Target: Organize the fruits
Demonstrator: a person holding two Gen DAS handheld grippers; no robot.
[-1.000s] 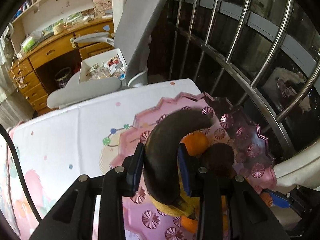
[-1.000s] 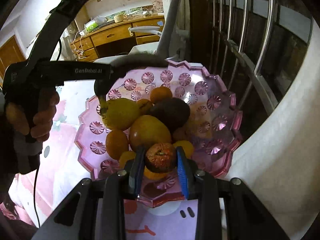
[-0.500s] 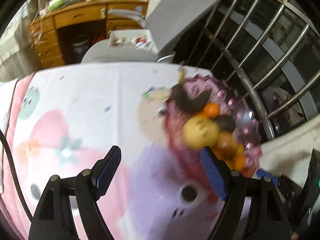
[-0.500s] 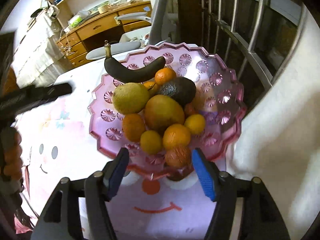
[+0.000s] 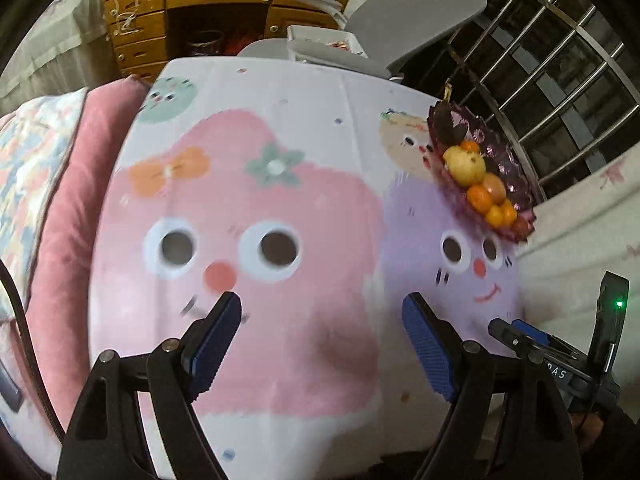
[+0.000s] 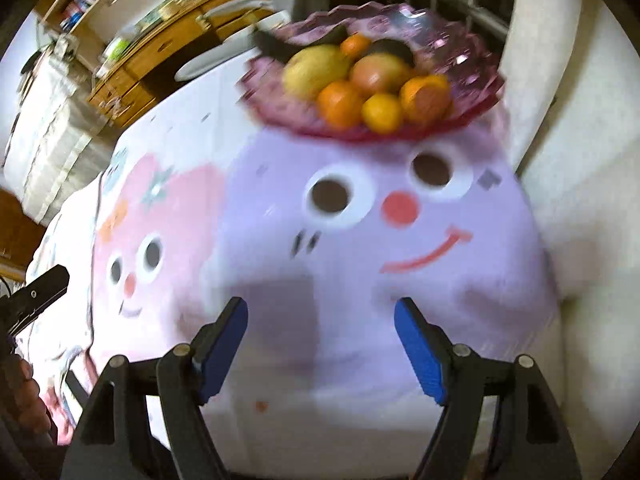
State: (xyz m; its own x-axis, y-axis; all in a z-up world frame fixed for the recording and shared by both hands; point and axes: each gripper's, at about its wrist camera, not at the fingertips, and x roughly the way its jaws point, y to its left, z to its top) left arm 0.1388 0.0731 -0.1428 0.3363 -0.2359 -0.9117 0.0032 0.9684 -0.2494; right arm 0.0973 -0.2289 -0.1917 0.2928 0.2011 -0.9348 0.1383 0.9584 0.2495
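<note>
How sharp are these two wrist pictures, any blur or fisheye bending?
Left wrist view: the fruit plate is small and fairly sharp, the railing bows from fisheye. Right wrist view: plate and cartoon cloth are smeared by motion blur, while the right gripper stays crisp.

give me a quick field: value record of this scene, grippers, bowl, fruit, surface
left hand-held gripper: open, empty, above the cloth
right hand-held gripper: open, empty, above the cloth
bowl: pink scalloped translucent plastic bowl, at the far edge of the cloth by the metal window bars
fruit: all in the bowl; blackened curved banana, large yellow pear-like fruit, several small orange citrus fruits
surface: pastel cartoon-face printed cloth
background: wooden desk with drawers, grey office chair
</note>
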